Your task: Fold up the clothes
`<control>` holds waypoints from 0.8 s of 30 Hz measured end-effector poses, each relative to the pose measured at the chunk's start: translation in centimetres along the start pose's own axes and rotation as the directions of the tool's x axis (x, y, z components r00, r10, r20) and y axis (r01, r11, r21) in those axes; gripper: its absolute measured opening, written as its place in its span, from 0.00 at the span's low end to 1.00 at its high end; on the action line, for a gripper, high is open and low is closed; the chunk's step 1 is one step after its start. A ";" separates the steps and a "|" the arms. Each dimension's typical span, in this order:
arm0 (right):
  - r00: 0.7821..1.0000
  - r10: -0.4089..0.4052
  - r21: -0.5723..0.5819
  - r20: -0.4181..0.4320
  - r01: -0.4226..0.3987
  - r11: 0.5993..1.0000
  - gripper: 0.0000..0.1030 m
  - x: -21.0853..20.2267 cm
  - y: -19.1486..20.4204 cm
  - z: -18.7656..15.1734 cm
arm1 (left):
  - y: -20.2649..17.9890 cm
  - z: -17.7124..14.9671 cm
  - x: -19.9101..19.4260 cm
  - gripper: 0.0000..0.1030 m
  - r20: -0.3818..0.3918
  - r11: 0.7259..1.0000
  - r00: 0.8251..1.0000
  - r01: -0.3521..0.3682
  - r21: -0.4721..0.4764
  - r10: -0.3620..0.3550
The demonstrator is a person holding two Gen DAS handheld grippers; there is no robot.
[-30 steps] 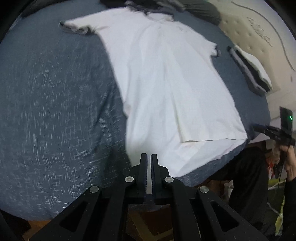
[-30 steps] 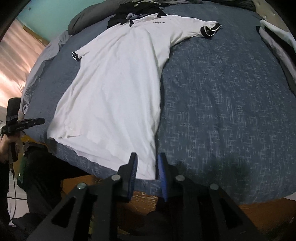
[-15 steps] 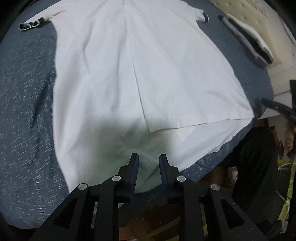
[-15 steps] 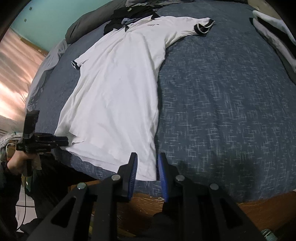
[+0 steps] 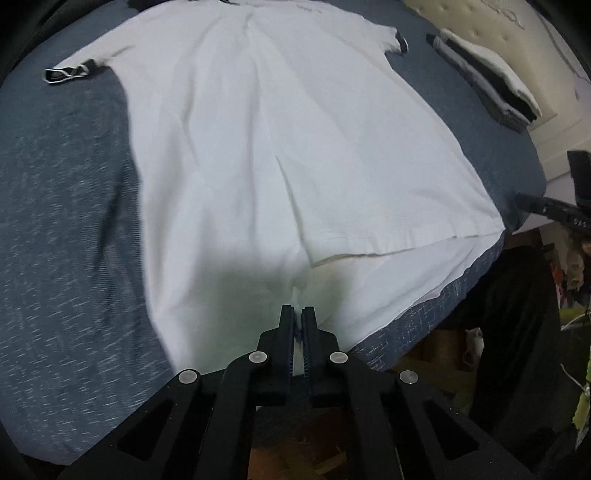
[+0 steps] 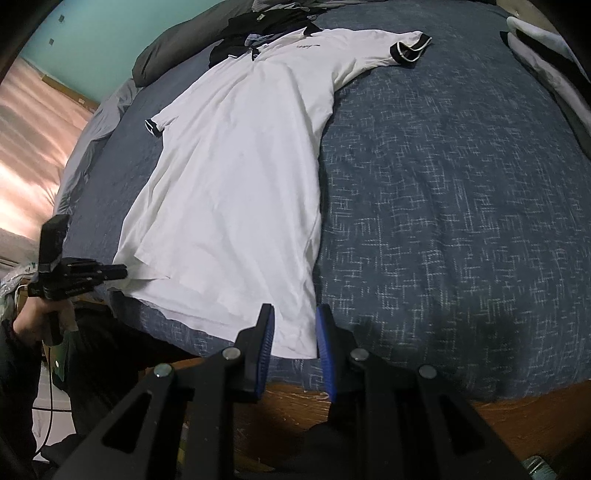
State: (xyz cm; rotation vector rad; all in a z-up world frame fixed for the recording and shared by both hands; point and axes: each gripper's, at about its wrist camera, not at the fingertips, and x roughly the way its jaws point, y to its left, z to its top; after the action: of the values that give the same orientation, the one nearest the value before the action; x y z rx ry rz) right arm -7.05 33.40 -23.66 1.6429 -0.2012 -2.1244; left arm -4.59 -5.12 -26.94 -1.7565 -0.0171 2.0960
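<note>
A white polo shirt (image 5: 280,147) with black sleeve cuffs lies flat, front up, on the blue bedspread (image 5: 66,229), its hem at the near bed edge. My left gripper (image 5: 298,314) is shut on the hem, and the fabric puckers at its tips. In the right wrist view the left gripper (image 6: 123,272) pinches the shirt (image 6: 236,192) near its left bottom corner. My right gripper (image 6: 293,325) is open, its blue pads either side of the shirt's right bottom corner. The left wrist view shows the right gripper (image 5: 521,201) at the far right.
A folded stack of black and white clothes (image 5: 487,74) lies by the cream headboard (image 5: 517,22), with the same folded stack (image 6: 546,62) at the right wrist view's right edge. Dark clothes and a grey pillow (image 6: 177,48) sit beyond the collar. A hand (image 6: 33,321) holds the left gripper. Wood floor (image 6: 517,417) shows below the bed edge.
My left gripper swung from the bare bedspread onto the shirt's hem, stood open half a second ago and is now shut on the fabric. The right gripper stayed open at the corner.
</note>
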 end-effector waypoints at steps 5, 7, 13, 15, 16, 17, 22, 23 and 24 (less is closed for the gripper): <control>1.000 -0.001 -0.019 -0.009 0.001 1.000 0.22 0.1 0.7 0.3 | 1.9 -0.2 -5.5 0.04 0.118 0.999 0.993 0.013 -0.032 -0.009; 1.000 -0.008 -0.022 -0.014 0.007 1.000 0.22 0.3 0.9 0.4 | 3.3 -0.4 -8.1 0.04 0.173 0.999 0.985 0.015 -0.049 -0.007; 0.999 -0.014 -0.006 -0.043 0.014 1.000 0.33 1.5 1.0 0.6 | 8.3 -1.2 -13.8 0.04 0.286 0.993 0.958 0.014 -0.116 0.020; 0.999 -0.016 0.005 -0.052 0.016 1.000 0.33 1.9 0.9 0.6 | 9.6 -2.0 -14.8 0.04 0.299 0.990 0.954 0.013 -0.138 0.029; 0.998 -0.019 0.012 -0.057 0.020 1.000 0.33 2.1 0.8 0.7 | 10.1 -2.3 -14.9 0.04 0.298 0.989 0.954 0.015 -0.150 0.031; 0.998 -0.022 0.019 -0.063 0.023 1.000 0.33 2.3 0.7 0.7 | 10.5 -2.8 -14.7 0.04 0.295 0.987 0.955 0.016 -0.161 0.032; 0.995 -0.036 0.053 -0.092 0.041 0.998 0.42 3.3 0.2 0.9 | 11.6 -4.7 -13.2 0.04 0.273 0.982 0.961 0.021 -0.186 0.031; 0.994 -0.038 0.060 -0.098 0.044 0.997 0.43 3.5 0.1 0.9 | 11.7 -4.8 -12.8 0.04 0.268 0.982 0.963 0.021 -0.186 0.030; 0.994 -0.040 0.066 -0.103 0.047 0.997 0.43 3.7 0.0 0.9 | 11.7 -4.9 -12.6 0.04 0.266 0.982 0.964 0.022 -0.186 0.029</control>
State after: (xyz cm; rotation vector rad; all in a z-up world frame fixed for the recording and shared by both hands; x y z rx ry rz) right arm -8.66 31.62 -26.68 1.8046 -0.2103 -2.0802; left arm -1.77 -20.98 -19.17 -1.5569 -0.2969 2.3861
